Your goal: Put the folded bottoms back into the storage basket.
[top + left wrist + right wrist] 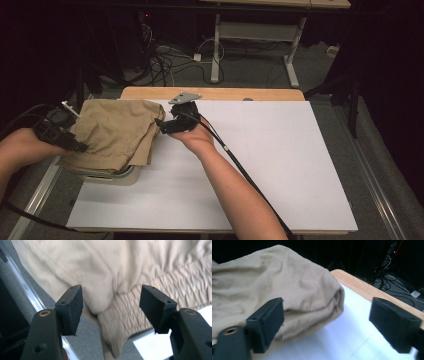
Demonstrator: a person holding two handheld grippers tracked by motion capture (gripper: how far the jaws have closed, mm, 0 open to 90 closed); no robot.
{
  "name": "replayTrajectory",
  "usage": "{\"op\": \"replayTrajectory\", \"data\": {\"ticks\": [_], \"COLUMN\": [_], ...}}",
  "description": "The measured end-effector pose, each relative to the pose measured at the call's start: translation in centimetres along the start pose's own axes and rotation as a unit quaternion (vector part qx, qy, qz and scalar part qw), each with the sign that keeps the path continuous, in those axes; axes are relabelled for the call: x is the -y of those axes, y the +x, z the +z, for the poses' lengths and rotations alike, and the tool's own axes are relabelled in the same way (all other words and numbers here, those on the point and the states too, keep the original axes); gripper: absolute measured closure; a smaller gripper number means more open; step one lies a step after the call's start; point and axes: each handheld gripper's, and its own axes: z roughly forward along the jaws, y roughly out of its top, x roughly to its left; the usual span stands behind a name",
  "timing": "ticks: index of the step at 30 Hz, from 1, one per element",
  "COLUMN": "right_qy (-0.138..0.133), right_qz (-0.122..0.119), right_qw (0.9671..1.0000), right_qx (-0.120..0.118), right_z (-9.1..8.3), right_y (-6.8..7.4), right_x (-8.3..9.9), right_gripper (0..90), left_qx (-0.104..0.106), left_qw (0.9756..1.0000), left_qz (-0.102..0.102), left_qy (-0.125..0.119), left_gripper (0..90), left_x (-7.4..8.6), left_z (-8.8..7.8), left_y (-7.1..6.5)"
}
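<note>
The right gripper (161, 125), parted at three o'clock of the tan garment (117, 131), and the equally parted left gripper (80, 146) are poised for grasping; closure on fabric is likely needed next.

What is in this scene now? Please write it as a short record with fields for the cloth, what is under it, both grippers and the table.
cloth: tan garment, crumpled, at the table's left edge
under cloth: pale tray, mostly covered
left gripper: open, at the garment's left side, elastic band between jaws
right gripper: open, at the garment's right edge
table: white sheet, wooden far edge
</note>
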Motion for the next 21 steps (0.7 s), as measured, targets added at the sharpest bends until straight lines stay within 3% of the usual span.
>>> {"op": "replayTrajectory", "data": {"ticks": [3,5,8,10,14,17,21], "right_qy": [-0.003,-0.002,-0.003,-0.003,-0.006,-0.009,-0.011], "right_qz": [0.006,0.006,0.002,-0.001,-0.003,-0.011,-0.015], "right_qw": [1.0,1.0,1.0,1.0,0.9999,0.9998,0.9997], "right_qx": [0.005,0.003,0.004,0.008,0.009,0.012,0.013], "right_z": [-1.3,-2.2,-3.5,-4.2,-5.9,-7.1,-8.9], "right_y": [0.1,0.2,0.4,0.5,0.9,1.2,1.6], "right_x": [1.0,1.9,3.0,3.7,5.1,6.3,7.8], "right_gripper": [0.5,0.5,0.5,0.6,0.5,0.5,0.5], "left_qx": [-0.001,0.005,-0.006,-0.024,-0.025,-0.017,-0.015], "left_qw": [0.9998,0.9995,0.9992,0.9991,0.9995,0.9996,0.9989], "left_qz": [0.014,0.013,-0.009,-0.014,-0.018,-0.022,-0.009], "left_qy": [-0.016,-0.03,-0.039,-0.033,0.001,0.012,0.044], "left_gripper": [35.0,50.1,77.4,84.1,85.6,85.6,85.5], "left_x": [-0.9,-1.6,-2.5,-3.0,-3.2,-3.3,-3.5], "left_z": [0.1,0.3,0.9,1.9,4.1,5.6,7.6], "left_y": [-0.4,-0.6,-0.4,-0.2,0.2,0.1,-0.6]}}
